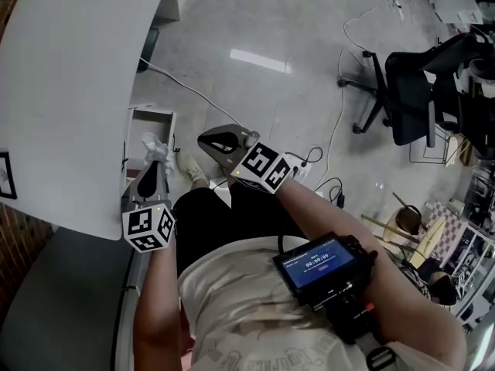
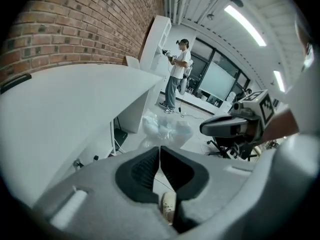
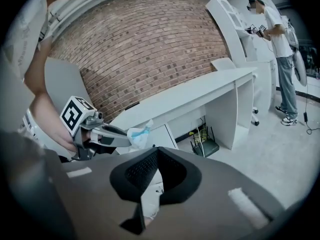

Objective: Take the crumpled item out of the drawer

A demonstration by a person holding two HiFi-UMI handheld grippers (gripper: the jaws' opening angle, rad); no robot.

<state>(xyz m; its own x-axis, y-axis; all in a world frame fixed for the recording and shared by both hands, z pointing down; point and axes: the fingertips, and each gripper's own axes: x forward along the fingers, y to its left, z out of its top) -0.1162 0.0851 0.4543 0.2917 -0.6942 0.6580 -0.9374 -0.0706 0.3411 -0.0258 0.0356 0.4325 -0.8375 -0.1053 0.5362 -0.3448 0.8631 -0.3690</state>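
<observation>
White and translucent in places, one crumpled item (image 1: 155, 146) is pinched in the closed tips of your left gripper (image 1: 157, 162), right by the one open drawer (image 1: 139, 113) at the desk's (image 1: 69, 91) edge. Of your two grippers, the right gripper (image 1: 204, 140) is clenched on nothing, near the left one. The desk hides most of the drawer, so you cannot tell how high above it the item is.

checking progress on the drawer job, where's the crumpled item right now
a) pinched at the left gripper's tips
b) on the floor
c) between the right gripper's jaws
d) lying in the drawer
a: the right gripper view shows the crumpled item sticking out from the tips of the left gripper, up in the air, while the right gripper has its jaws together on nothing.
</observation>
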